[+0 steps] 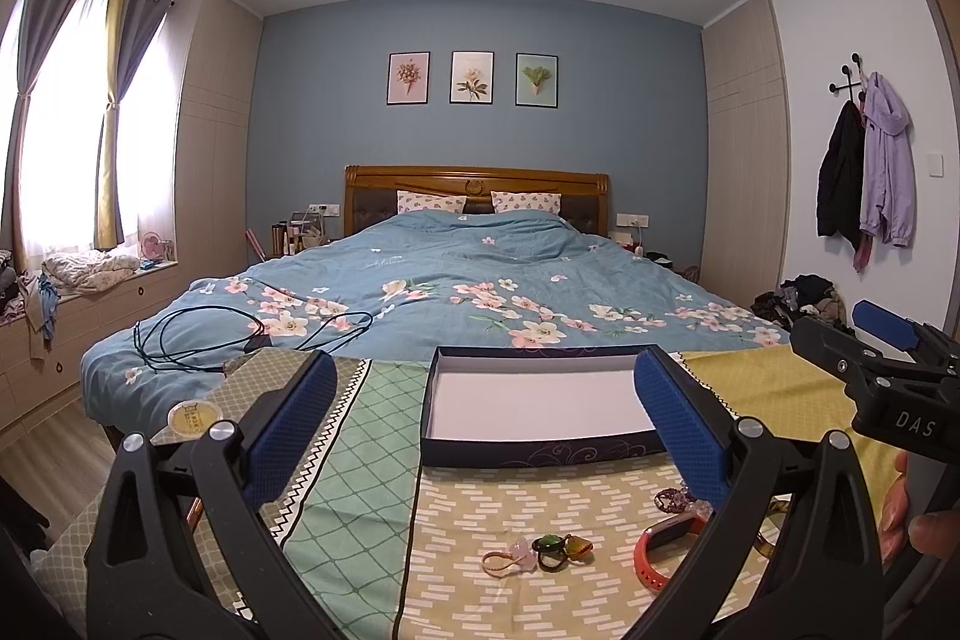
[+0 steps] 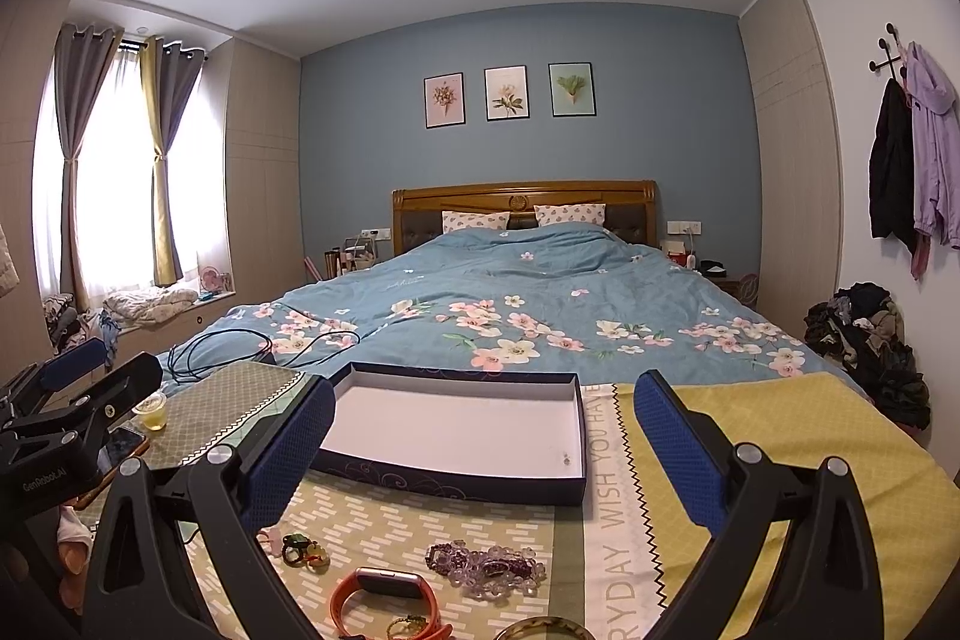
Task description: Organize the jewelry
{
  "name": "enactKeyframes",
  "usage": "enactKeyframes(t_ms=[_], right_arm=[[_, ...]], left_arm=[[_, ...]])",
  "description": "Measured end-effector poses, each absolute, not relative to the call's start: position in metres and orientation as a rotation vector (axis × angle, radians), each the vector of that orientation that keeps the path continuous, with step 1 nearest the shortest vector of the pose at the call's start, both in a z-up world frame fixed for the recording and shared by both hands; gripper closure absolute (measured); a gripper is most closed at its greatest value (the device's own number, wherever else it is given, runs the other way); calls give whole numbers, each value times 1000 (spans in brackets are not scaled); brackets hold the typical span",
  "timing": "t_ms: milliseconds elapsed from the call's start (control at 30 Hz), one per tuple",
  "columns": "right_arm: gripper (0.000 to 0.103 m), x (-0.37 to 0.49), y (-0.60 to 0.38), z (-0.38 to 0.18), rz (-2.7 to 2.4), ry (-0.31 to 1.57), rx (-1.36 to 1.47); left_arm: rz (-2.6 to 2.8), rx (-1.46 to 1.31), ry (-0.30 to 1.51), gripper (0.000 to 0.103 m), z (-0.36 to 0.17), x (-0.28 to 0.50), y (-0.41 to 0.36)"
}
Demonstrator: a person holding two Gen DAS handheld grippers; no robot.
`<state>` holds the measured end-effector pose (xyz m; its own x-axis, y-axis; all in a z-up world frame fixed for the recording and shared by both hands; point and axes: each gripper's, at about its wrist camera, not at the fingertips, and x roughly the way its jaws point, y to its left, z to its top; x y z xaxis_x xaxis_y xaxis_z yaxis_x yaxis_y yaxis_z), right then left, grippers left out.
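An open navy box with a white floor (image 1: 534, 403) (image 2: 456, 430) lies on a patterned cloth; a tiny item (image 2: 566, 457) sits in its near right corner. In front of it lie a pink loop charm (image 1: 507, 563), green and amber rings (image 1: 555, 550) (image 2: 303, 550), an orange wristband (image 1: 657, 544) (image 2: 384, 598), purple and clear bead bracelets (image 2: 489, 568) (image 1: 675, 499) and a gold bangle (image 2: 540, 628). My left gripper (image 1: 486, 418) is open and empty above the jewelry. My right gripper (image 2: 483, 430) is open and empty, and also shows in the left wrist view (image 1: 876, 358).
A small jelly cup (image 2: 150, 409) (image 1: 193, 415) and a phone (image 2: 120, 445) lie on the cloth's left part. A blue floral bed (image 1: 480, 280) with a black cable (image 1: 198, 340) stretches behind. A clothes pile (image 2: 870, 340) sits by the right wall.
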<state>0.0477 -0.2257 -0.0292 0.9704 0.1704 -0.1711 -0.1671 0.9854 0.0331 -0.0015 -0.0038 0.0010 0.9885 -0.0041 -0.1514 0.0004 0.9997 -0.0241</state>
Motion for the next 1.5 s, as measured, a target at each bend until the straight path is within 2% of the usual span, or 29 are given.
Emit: enactKeyframes(t_ms=[567, 900, 1367, 1500], right_arm=[[7, 50, -229, -30, 167, 183, 27], [7, 54, -238, -35, 161, 228, 41], [7, 76, -273, -64, 164, 475, -14], [14, 79, -285, -77, 159, 556, -30]], left_arm=[[-11, -19, 167, 5, -3, 2, -7], [-70, 1, 235, 5, -14, 14, -18], [-206, 42, 428, 5, -49, 52, -41], [-287, 61, 510, 6, -67, 63, -55]])
